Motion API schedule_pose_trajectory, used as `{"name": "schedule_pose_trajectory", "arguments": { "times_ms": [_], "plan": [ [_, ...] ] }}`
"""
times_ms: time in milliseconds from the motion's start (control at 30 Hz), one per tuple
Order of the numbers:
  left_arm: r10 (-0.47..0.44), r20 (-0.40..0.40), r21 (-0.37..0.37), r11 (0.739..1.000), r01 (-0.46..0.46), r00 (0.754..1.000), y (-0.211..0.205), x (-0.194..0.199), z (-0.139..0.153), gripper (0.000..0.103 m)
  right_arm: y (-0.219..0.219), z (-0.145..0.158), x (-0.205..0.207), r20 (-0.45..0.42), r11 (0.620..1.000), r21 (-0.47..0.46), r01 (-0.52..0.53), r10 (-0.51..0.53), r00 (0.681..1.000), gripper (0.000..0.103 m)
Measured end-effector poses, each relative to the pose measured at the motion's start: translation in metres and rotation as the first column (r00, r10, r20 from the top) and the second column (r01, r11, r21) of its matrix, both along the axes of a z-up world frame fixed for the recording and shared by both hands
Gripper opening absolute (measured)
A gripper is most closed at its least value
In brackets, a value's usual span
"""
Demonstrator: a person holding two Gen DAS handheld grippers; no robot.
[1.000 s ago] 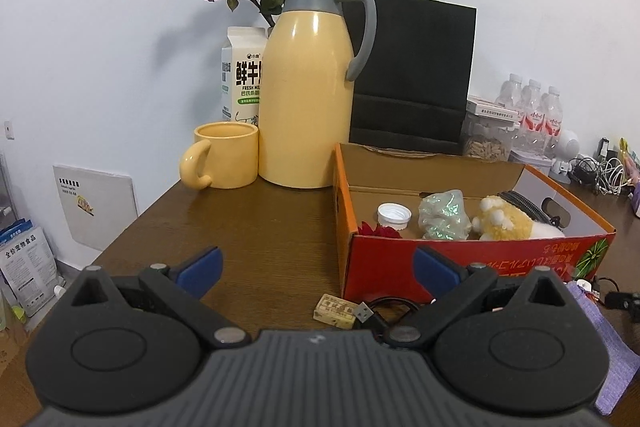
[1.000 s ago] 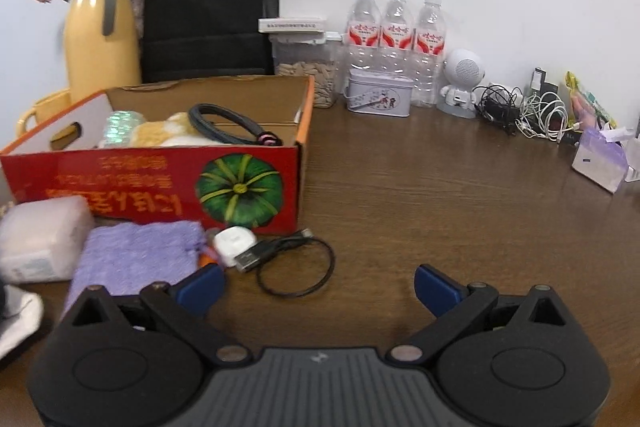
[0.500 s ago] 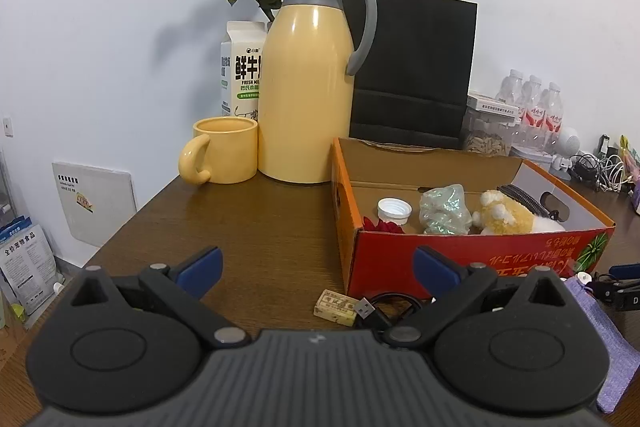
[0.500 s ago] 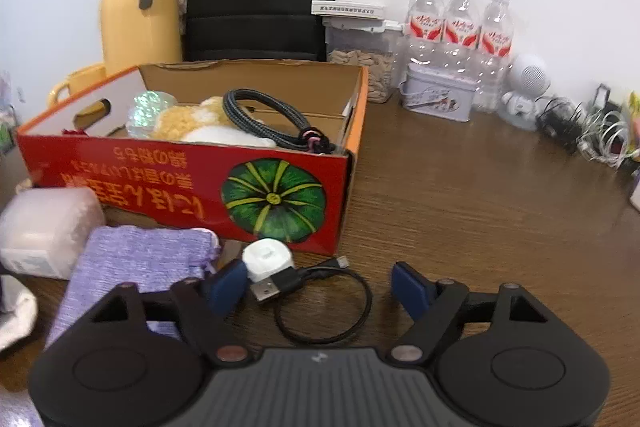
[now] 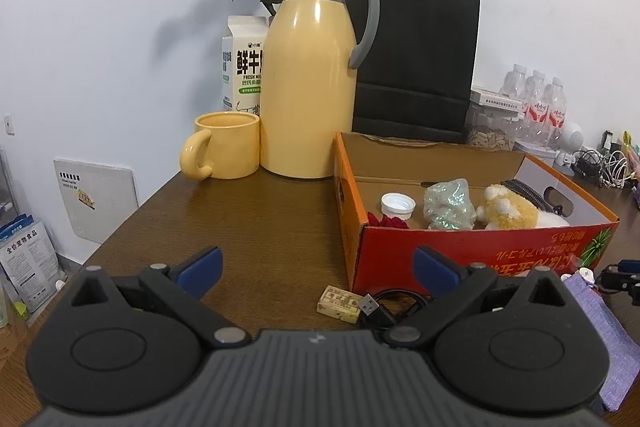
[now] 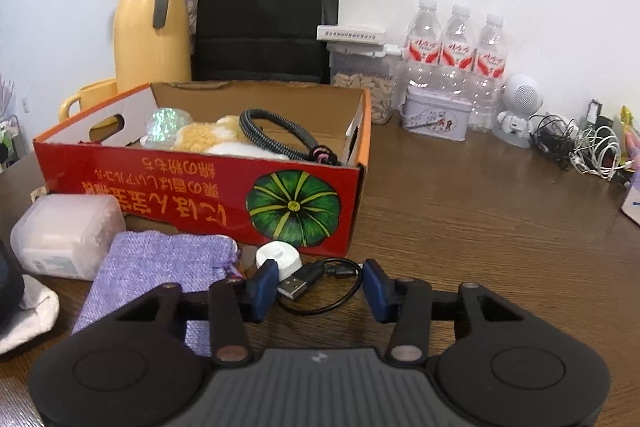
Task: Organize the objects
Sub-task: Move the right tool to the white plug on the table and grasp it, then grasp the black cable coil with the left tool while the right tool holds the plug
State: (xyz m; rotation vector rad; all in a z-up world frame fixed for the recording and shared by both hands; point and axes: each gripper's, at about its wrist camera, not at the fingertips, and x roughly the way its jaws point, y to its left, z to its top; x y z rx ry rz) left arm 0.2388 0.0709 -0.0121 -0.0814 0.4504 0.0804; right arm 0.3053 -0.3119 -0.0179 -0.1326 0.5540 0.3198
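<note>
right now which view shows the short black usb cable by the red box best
The right wrist view: the short black usb cable lies whole on the table, plug and loop, between the right gripper fingers, which have just been closing. The left wrist view shows only another plug and cable mostly hidden behind its own gripper.

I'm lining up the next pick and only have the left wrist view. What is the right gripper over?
Observer: The right gripper is low over the black cable in front of the red box. Its jaws have just been closing and now stand either side of the plug, still apart.
Operator: Anything crowding it there?
Observer: A white round puck lies just beyond the plug, next to the purple pouch.
Operator: And past the pouch?
Observer: A pale plastic container stands there, by the box front.
</note>
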Motion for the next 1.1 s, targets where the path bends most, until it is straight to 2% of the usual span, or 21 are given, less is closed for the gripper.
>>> {"name": "schedule_pose_trajectory", "arguments": {
  "times_ms": [333,400,500,567,633,833,1000,1100],
  "plan": [
    [-0.065,-0.112,0.025,0.997,0.068,0.992,-0.013,0.018,-0.019,0.103,0.002,0.016,-0.028,0.108,0.999,0.044,0.01,-0.015,0.994,0.045],
    [-0.085,-0.117,0.021,0.996,0.088,0.989,-0.017,0.02,-0.021,0.103,0.003,0.018,-0.031,0.117,0.999,0.048,0.001,-0.007,0.993,0.045],
    [-0.136,-0.081,0.035,0.99,0.139,0.987,-0.026,0.015,-0.02,0.103,0.006,0.02,-0.034,0.126,0.999,0.052,-0.013,0.007,0.992,0.045],
    [-0.166,-0.068,0.063,0.983,0.171,0.984,-0.034,0.013,-0.02,0.098,0.008,0.021,-0.036,0.132,0.998,0.055,-0.022,0.015,0.991,0.045],
    [-0.186,-0.077,0.086,0.977,0.193,0.979,-0.042,0.015,-0.02,0.084,0.01,0.022,-0.038,0.135,0.998,0.06,-0.03,0.021,0.991,0.045],
    [-0.217,-0.145,0.083,0.969,0.231,0.965,-0.05,0.031,-0.031,0.062,0.01,0.023,-0.041,0.143,0.997,0.067,-0.039,0.029,0.989,0.045],
    [-0.215,-0.18,0.111,0.965,0.237,0.96,-0.052,0.034,-0.038,0.062,0.01,0.024,-0.042,0.146,0.996,0.072,-0.043,0.032,0.989,0.045],
    [-0.216,-0.18,0.161,0.956,0.245,0.96,-0.058,0.03,-0.039,0.057,0.011,0.023,-0.042,0.147,0.996,0.073,-0.044,0.033,0.989,0.045]
  ]
}}
